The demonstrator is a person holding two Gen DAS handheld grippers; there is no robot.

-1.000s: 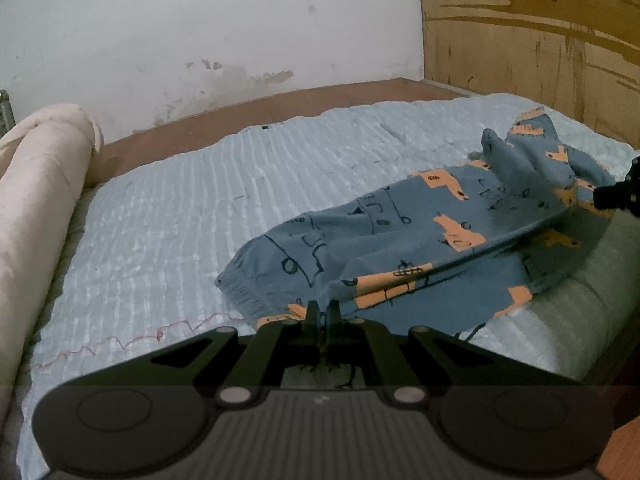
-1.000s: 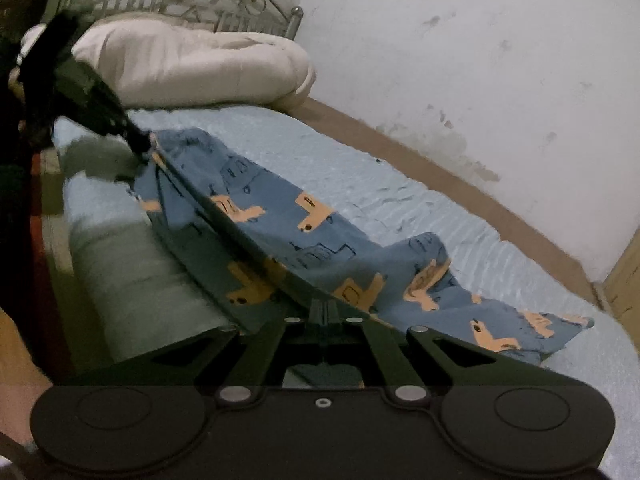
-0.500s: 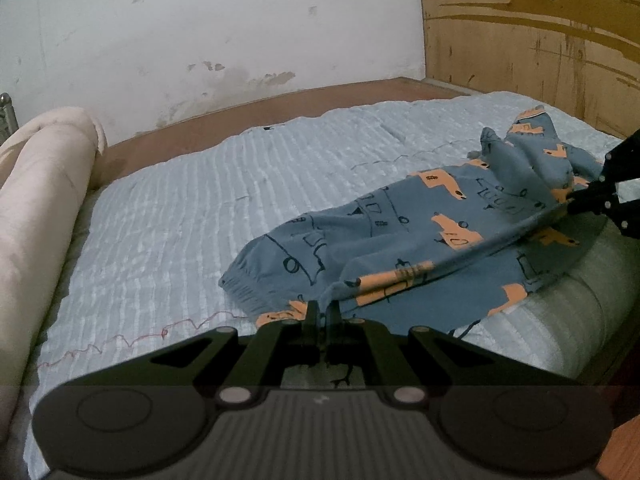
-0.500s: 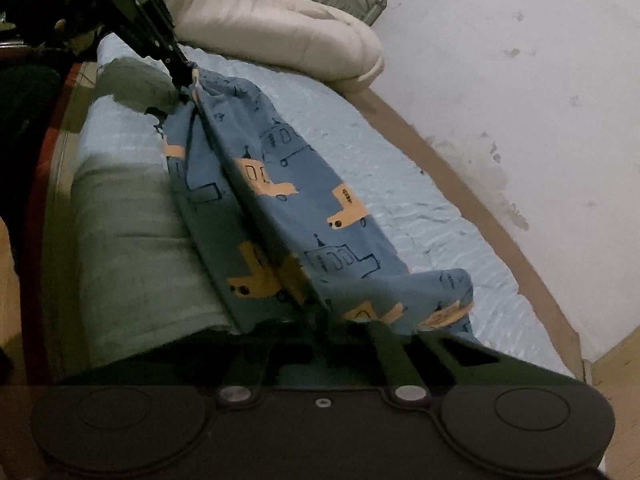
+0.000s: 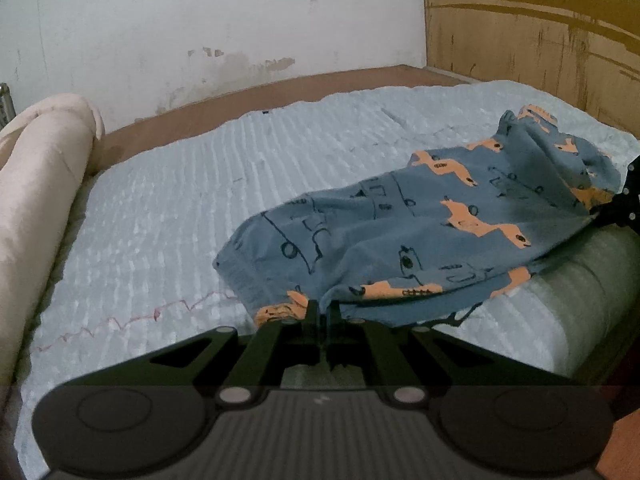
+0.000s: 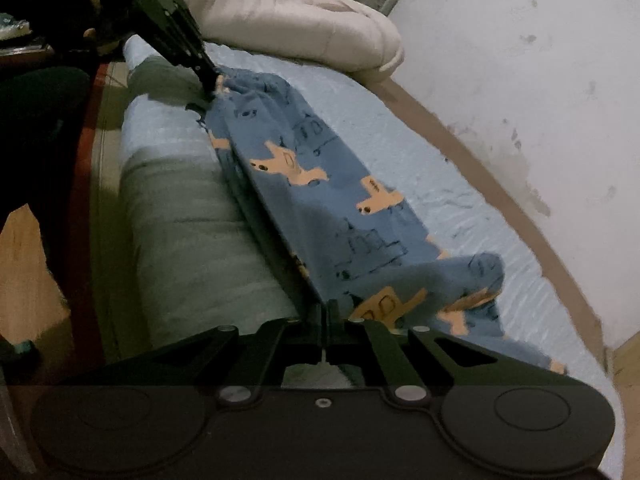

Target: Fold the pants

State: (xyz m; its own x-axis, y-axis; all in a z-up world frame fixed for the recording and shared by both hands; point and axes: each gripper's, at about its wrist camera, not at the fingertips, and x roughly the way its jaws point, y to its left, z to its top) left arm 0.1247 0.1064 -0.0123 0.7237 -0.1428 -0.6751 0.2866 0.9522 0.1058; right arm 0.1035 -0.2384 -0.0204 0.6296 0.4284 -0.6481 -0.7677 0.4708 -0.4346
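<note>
Fingers of left gripper (image 5: 323,309) pressed together, pinching one end of the blue pants (image 5: 420,240); right gripper (image 6: 325,308) fingers likewise pinching the other end. Pants stretched taut between both, lying on the bed (image 5: 180,216) near its front edge, partly bunched. Rolled cream duvet (image 5: 36,184) at bed's head, well apart from pants.

No readable text, label, brand or number shows in either view. The pants (image 5: 420,240) carry only drawn orange and dark-outline figures, not letters; a small pale mark on the left hand-held gripper (image 5: 323,312) body is illegible.
</note>
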